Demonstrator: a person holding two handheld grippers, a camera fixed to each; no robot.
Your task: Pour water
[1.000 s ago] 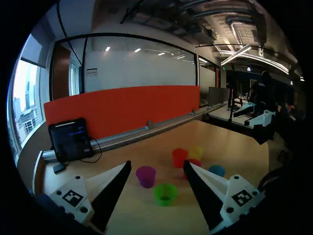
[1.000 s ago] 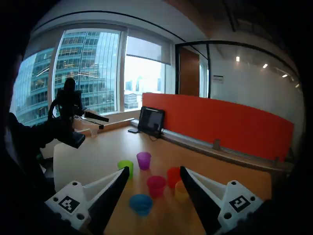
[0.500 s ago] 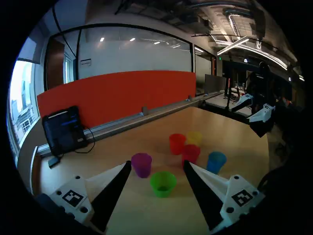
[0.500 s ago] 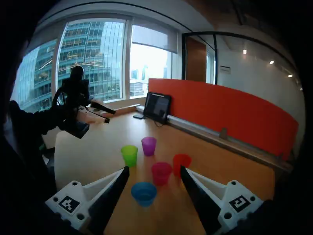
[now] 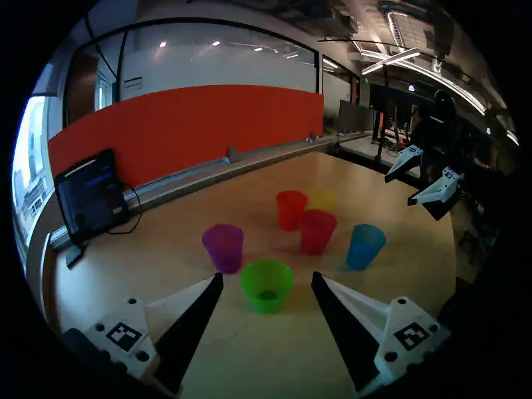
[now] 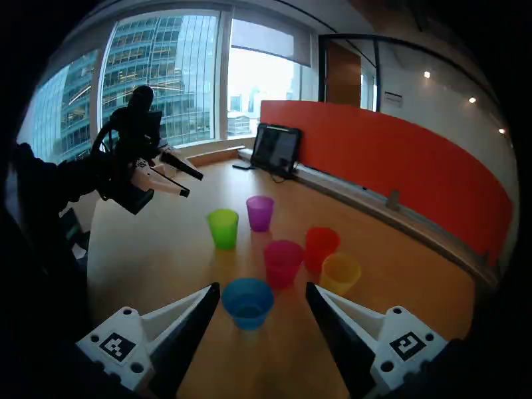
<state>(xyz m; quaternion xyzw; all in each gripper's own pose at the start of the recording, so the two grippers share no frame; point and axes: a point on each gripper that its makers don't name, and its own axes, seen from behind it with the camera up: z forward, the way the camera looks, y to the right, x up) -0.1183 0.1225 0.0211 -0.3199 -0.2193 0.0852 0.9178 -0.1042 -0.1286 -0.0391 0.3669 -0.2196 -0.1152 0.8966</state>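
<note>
Left gripper (image 5: 266, 276) spread, framing green cup (image 5: 266, 284); right gripper (image 6: 261, 286) spread, framing blue cup (image 6: 247, 302). Tapered translucent plastic cups (image 5: 290, 209) crowd smooth wooden table (image 5: 266, 359); tablet (image 5: 91, 196), orange partition (image 5: 186, 126) behind.

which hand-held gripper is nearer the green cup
Left. The green cup stands just ahead of the left hand-held gripper; the right hand-held gripper is farther off, facing the blue cup.

Table (image 5: 166, 219): pale wood, spreading under and ahead of the left gripper (image 5: 266, 274).
Partition (image 5: 199, 120): orange panel along the table's far edge, straight ahead of that gripper.
Tablet (image 5: 90, 196): dark screen propped ahead to its left.
Glass wall (image 5: 213, 63): above the partition, ceiling spots reflected.
Windows (image 6: 173, 73): tall panes ahead-left of the right gripper (image 6: 262, 286); daylight, towers outside.
Strip lights (image 5: 396, 58): overhead, ahead-right of the left gripper.
</note>
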